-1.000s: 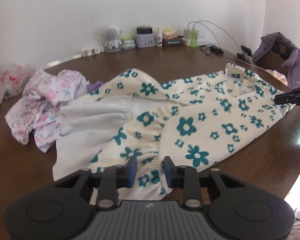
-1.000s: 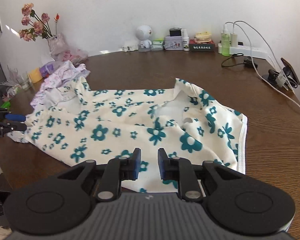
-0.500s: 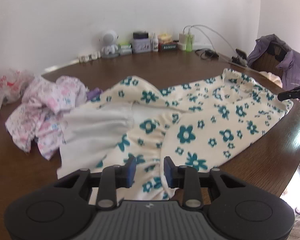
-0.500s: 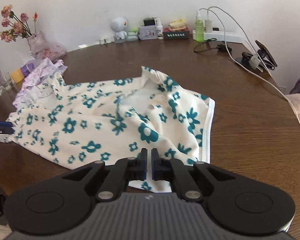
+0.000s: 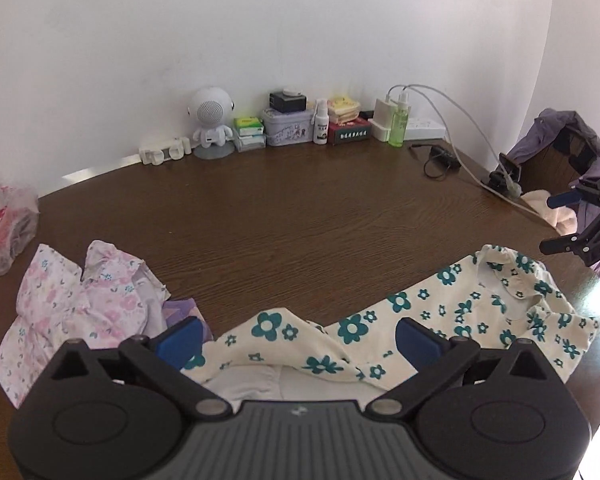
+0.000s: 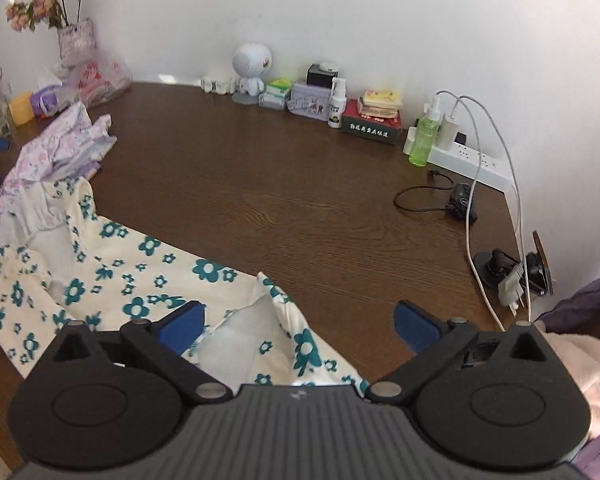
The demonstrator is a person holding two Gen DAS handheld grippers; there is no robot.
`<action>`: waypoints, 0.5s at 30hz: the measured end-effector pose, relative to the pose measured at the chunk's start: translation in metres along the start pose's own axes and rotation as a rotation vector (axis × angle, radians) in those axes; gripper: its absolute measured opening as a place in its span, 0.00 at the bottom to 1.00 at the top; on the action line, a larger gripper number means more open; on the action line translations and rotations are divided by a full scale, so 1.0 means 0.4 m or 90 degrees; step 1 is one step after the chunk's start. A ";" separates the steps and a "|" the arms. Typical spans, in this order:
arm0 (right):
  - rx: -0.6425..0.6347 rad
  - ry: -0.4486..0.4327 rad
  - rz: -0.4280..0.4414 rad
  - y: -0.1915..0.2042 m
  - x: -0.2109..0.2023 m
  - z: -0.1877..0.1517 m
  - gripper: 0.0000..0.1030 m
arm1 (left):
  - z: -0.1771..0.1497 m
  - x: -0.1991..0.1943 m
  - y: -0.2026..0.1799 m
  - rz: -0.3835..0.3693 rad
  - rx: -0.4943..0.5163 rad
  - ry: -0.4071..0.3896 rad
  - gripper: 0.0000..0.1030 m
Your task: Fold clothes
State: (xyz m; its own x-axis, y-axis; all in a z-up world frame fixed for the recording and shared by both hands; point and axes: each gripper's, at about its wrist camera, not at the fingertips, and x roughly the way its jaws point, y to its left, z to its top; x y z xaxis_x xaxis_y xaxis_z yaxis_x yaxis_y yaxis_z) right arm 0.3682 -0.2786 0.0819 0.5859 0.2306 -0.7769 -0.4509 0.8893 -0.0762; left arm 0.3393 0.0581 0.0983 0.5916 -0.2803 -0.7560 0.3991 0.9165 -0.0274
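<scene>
Lying crumpled along the near edge of the counter (image 5: 300, 208), the cream garment with teal flowers (image 5: 420, 320) stretches below and ahead of both sets of fingers. The left gripper (image 5: 298, 338) has its fingers opening, spread wide, with the cloth seen between them but not pinched. The right gripper (image 6: 298, 322) is likewise opening, its blue fingers (image 6: 414, 326) wide apart above the garment's collar end, gripping nothing. Left of the left fingers sits a pink floral garment (image 5: 72, 308), bunched in a heap.
</scene>
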 end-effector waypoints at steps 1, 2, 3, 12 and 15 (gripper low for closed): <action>-0.008 0.016 0.010 -0.009 0.031 0.018 0.98 | 0.018 0.032 0.006 0.002 0.006 0.014 1.00; -0.015 0.032 0.019 -0.018 0.061 0.035 0.85 | 0.029 0.062 0.013 0.003 0.008 0.024 0.99; -0.013 0.045 0.040 -0.030 0.086 0.050 0.64 | 0.036 0.091 0.023 -0.003 0.002 0.036 0.96; 0.005 0.111 0.209 -0.121 0.233 0.086 0.40 | 0.043 0.253 0.085 -0.082 0.048 0.135 0.58; -0.027 0.135 0.254 -0.104 0.274 0.089 0.40 | 0.037 0.281 0.102 -0.106 0.061 0.172 0.43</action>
State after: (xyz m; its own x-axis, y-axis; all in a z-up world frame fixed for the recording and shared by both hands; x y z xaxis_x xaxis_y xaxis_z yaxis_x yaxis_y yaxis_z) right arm 0.4752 -0.2765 0.0220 0.2127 0.4617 -0.8612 -0.6437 0.7293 0.2321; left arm 0.4324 0.0598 0.0217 0.3108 -0.3271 -0.8924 0.5468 0.8295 -0.1136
